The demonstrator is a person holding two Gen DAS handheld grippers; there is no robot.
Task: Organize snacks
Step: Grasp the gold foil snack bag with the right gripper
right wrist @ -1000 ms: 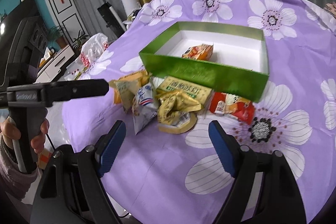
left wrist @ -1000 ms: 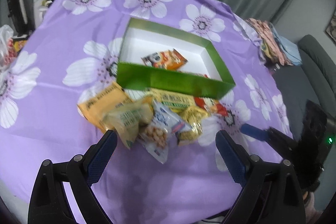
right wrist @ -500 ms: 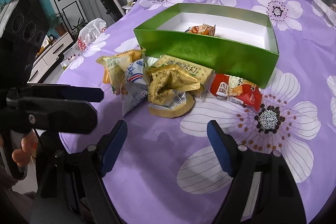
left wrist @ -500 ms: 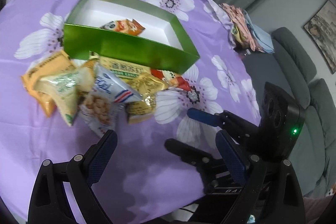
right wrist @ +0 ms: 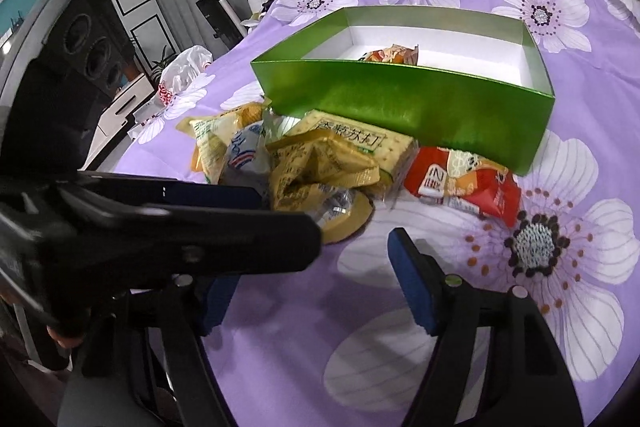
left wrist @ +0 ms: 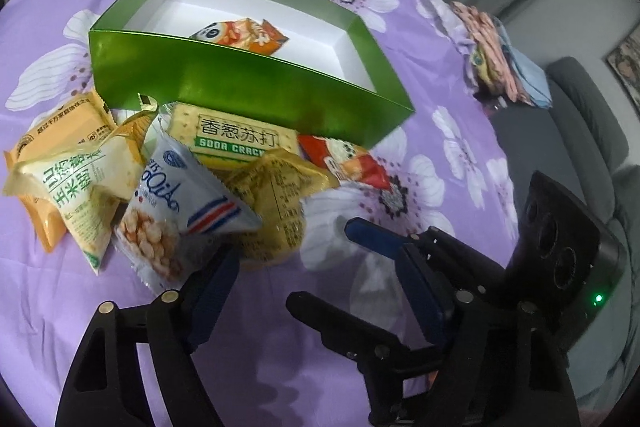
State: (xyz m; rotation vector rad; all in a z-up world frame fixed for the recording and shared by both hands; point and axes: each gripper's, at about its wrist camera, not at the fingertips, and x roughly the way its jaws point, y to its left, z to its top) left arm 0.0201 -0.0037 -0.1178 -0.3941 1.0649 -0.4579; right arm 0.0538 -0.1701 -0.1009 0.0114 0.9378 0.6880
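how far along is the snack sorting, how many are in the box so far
Barely started. One orange packet lies in the green box. Both grippers, left and right, are closing with nothing between their jaws. Left to do: the pile in front of the box, including the cracker pack and red packet.

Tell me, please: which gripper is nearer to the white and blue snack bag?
Left. The left gripper has one finger just beside the white and blue snack bag, jaws closing, nothing between them. The right gripper sits farther right, facing the yellow packet.
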